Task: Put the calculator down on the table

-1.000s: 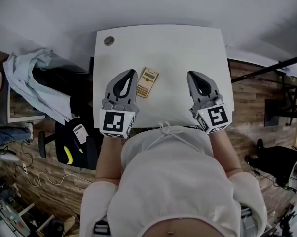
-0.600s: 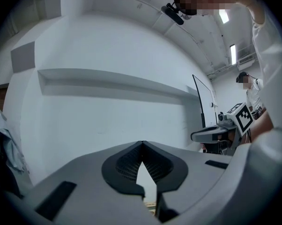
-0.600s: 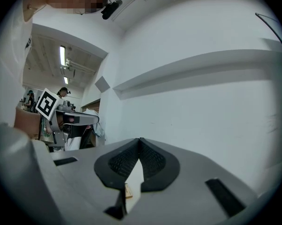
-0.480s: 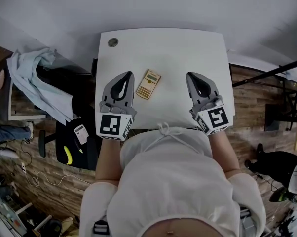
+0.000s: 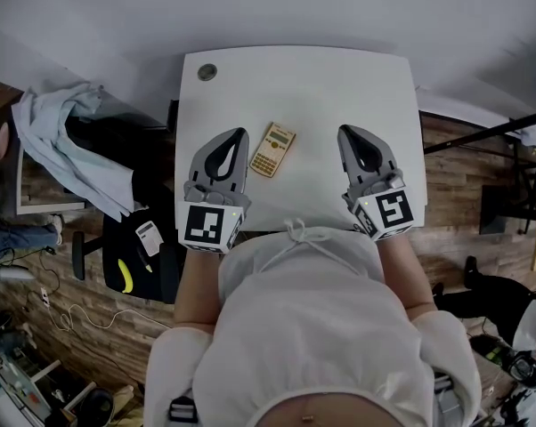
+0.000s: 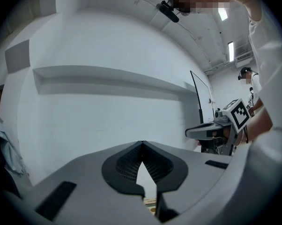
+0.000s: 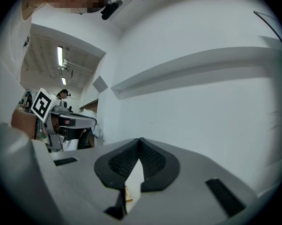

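White table [image 5: 321,87] carries the calculator [image 5: 272,149], lying flat and touched by neither tool. The left gripper [image 5: 240,133] and right gripper [image 5: 343,132] have jaws pressed together on nothing, so the task looks done.

Nothing can be read; print on the calculator [image 5: 272,149] is too small to make out.

Lab-like recording room, small white counter [image 5: 295,78] against a bare white wall [image 6: 108,46], wood-plank floor [image 5: 446,172], loose cables [image 5: 68,323], ceiling strip lights [image 7: 60,55], another person [image 6: 248,78] in the background.
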Available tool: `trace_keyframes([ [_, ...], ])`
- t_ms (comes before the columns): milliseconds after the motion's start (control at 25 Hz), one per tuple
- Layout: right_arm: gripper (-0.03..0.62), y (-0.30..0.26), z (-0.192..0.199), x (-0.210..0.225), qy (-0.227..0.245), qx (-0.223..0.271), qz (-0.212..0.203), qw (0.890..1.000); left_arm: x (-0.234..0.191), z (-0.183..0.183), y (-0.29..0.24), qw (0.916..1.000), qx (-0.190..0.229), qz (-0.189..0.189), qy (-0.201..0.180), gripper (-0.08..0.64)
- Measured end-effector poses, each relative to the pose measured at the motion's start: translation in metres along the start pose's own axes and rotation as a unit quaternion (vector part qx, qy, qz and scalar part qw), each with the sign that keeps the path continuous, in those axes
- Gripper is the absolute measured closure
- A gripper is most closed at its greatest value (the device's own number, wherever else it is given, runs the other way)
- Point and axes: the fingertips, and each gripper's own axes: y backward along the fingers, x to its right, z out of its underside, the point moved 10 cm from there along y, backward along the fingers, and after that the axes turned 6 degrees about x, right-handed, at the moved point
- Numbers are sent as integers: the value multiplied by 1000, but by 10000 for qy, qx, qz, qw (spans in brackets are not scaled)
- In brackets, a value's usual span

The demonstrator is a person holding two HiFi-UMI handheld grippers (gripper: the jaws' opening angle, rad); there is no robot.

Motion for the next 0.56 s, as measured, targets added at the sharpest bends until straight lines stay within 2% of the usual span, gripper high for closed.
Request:
trace_keyframes([
  [160,591,-4,1,0,30,-2,80,10000,0,-2,-1,9999,92,44,36,541],
  [360,591,-8,4,-2,159,-65,153,9997,-2,4,1,9993,-370,105,34,541],
  [560,591,-9,4,-2,105,-51,191,9997,-3,4,-2,9993,-376,60,31,541],
])
